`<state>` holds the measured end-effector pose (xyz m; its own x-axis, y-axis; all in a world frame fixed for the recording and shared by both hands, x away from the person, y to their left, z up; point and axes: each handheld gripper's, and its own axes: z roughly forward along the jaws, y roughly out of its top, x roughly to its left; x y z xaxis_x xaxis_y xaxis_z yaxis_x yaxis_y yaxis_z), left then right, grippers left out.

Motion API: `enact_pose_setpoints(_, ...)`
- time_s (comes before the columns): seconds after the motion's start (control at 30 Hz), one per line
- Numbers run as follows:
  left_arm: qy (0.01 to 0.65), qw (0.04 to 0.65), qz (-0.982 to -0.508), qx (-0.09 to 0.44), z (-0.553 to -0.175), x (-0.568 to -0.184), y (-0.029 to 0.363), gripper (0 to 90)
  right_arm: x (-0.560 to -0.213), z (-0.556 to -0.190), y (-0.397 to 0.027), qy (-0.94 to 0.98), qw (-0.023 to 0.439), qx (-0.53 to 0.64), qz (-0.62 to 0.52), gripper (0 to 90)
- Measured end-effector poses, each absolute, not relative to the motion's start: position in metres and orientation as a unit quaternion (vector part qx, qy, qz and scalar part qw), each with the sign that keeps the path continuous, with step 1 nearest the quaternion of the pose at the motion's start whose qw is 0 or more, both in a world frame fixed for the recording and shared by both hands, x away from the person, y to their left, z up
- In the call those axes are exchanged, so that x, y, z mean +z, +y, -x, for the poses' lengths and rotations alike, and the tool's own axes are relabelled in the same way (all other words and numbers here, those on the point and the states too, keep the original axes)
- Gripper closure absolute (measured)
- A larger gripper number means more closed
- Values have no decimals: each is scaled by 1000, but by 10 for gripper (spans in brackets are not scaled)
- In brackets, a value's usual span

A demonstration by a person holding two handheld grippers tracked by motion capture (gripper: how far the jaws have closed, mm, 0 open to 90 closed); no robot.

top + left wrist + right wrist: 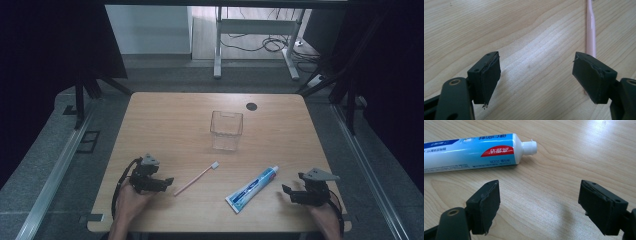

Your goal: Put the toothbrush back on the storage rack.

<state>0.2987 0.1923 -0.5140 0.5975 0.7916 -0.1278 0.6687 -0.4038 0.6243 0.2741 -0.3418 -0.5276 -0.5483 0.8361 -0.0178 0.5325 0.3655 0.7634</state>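
Upside-down, illegible print in a red patch and blue band on the toothpaste tube (pixel 471 151)

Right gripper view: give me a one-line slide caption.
Open right claw poised over the wooden table, toothpaste tube lying just beyond its black jaws, white cap on.

Dim up high, dark around my surface (pixel 165 125); close in, bright glare streaks the wood beside the toothpaste tube (pixel 471 151), soft shadows under my jaws.
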Motion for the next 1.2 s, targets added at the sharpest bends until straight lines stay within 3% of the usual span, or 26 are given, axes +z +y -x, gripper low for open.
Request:
enact_pose_setpoints(0.9,377,297,-875,59,-305,-498,165,319,-531,-276,-341,802,195,370,-427,122)
enact_pose_setpoints(1.2,359,277,-890,47,-312,-494,152,337,-534,-276,-338,806,187,367,-425,0)
